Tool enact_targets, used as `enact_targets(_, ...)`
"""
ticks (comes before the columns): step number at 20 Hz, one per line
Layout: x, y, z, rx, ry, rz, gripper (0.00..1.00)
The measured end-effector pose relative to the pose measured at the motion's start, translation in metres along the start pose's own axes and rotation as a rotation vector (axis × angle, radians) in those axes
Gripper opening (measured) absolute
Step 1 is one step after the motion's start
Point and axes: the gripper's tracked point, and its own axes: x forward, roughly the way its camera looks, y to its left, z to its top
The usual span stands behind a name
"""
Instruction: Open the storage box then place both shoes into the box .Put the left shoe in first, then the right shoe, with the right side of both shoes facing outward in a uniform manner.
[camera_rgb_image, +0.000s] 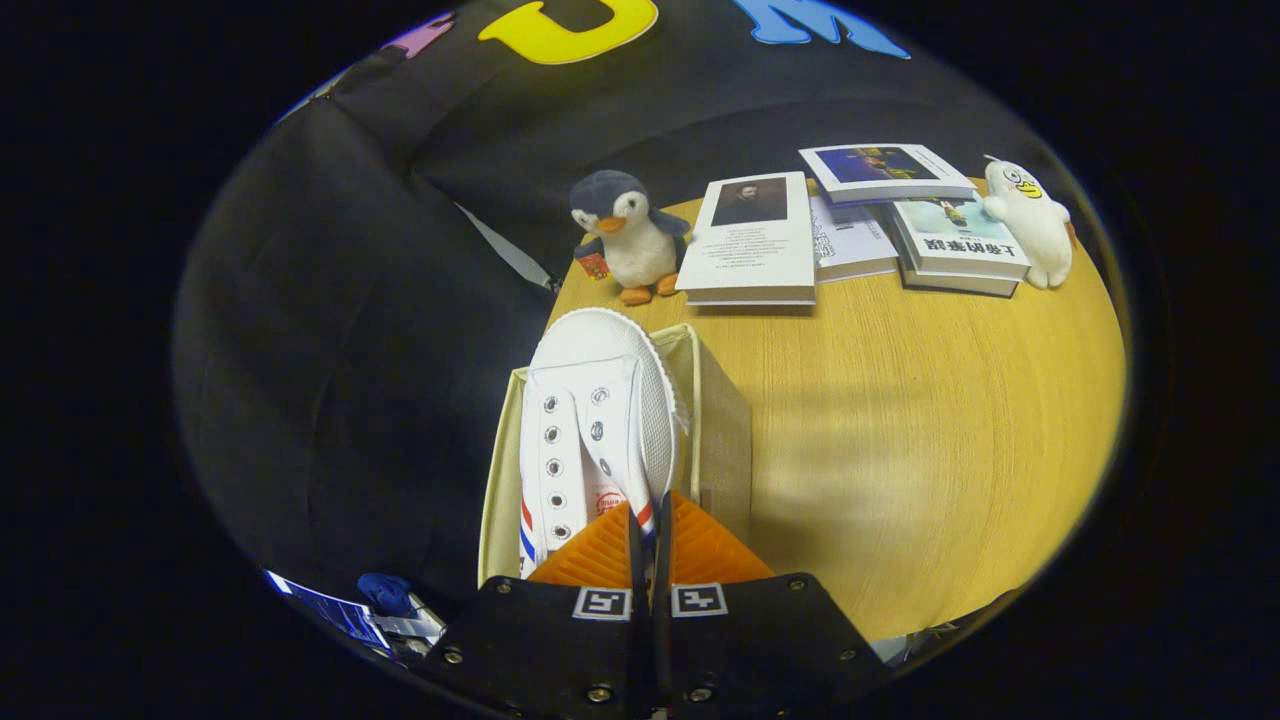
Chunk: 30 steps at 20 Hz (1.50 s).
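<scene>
Over the open storage box (715, 420) at the table (900, 450) edge, gripper (648, 520) fingers nearly closed, pinching the white shoe (590, 420) by its heel collar; lower it straight, keep toe level, release once seated.

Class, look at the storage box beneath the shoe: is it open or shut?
Open. The storage box shows its rim with no lid across it, and the white shoe, held by the tool, hangs over the opening.
</scene>
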Motion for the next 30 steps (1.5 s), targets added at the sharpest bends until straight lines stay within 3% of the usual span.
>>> enact_targets(7,0.035,0.002,-0.02,-0.056,0.056,-0.079,0.01)
enact_targets(8,0.035,0.009,-0.02,-0.065,0.051,-0.058,0.06)
enact_targets(9,0.035,0.014,-0.016,-0.066,0.028,-0.048,0.17)
enact_targets(11,0.025,0.025,-0.004,-0.077,-0.019,-0.01,0.48)
enact_targets(13,0.011,0.026,0.005,-0.12,-0.067,-0.021,0.91)
enact_targets(14,0.001,0.022,0.012,-0.157,-0.1,-0.044,0.99)
enact_targets(17,-0.029,0.018,0.027,-0.224,-0.2,-0.062,0.98)
enact_targets(22,-0.09,-0.006,0.043,-0.224,-0.329,-0.071,0.98)
enact_targets(30,-0.191,-0.1,0.053,-0.233,-0.518,-0.238,0.98)
